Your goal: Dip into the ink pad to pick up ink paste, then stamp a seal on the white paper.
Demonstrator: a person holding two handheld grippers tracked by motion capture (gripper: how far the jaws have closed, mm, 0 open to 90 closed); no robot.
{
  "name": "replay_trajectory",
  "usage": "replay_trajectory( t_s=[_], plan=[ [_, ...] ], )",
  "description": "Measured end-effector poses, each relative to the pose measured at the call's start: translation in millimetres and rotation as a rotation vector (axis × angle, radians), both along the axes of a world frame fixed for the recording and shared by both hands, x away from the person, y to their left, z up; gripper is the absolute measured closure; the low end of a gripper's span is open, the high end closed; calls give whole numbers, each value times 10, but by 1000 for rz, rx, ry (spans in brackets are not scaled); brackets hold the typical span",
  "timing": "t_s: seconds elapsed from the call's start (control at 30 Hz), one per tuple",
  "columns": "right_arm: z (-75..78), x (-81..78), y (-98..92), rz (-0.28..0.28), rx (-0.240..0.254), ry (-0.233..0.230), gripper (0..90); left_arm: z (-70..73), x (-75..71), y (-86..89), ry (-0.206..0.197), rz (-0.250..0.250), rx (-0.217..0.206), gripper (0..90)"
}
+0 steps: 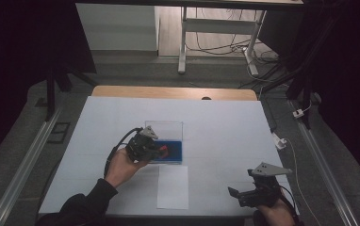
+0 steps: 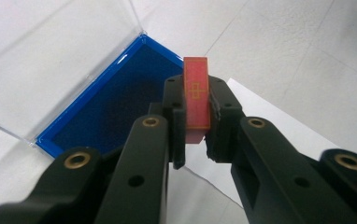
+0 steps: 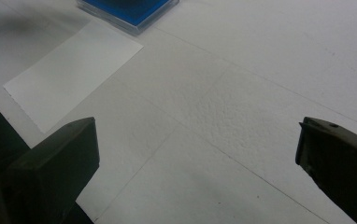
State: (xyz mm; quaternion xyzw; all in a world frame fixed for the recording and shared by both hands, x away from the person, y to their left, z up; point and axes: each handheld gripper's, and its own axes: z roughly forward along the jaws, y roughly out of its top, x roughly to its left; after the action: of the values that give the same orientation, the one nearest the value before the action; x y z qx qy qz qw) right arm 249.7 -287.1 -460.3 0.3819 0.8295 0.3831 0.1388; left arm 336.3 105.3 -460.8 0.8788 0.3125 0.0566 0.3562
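My left gripper (image 2: pixel 196 123) is shut on a small red block (image 2: pixel 196 95) with a gold line pattern on its face, held upright between the pads. It hangs just above the near edge of a blue ink pad (image 2: pixel 116 100) that lies in a clear plastic case with its lid (image 1: pixel 164 130) standing open. In the high view the left gripper (image 1: pixel 161 150) sits at the pad's left end, the red block (image 1: pixel 164 150) at its tip. My right gripper (image 1: pixel 241 195) rests at the front right of the table, jaws wide apart with nothing between them (image 3: pixel 197 154).
A white sheet of paper (image 1: pixel 173 186) lies in front of the blue ink pad (image 1: pixel 174 151), near the table's front edge. The white table cover (image 1: pixel 225 127) spreads around it. Metal rails run along both sides, and a desk frame with cables stands beyond the far edge.
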Motion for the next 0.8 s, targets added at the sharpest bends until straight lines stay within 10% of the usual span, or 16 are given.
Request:
replay_trajectory(
  t_s=[0.8],
  plan=[
    [2,0,0,-3,6,-2,0,35,-382,-61,-15,-45,1,796]
  ],
)
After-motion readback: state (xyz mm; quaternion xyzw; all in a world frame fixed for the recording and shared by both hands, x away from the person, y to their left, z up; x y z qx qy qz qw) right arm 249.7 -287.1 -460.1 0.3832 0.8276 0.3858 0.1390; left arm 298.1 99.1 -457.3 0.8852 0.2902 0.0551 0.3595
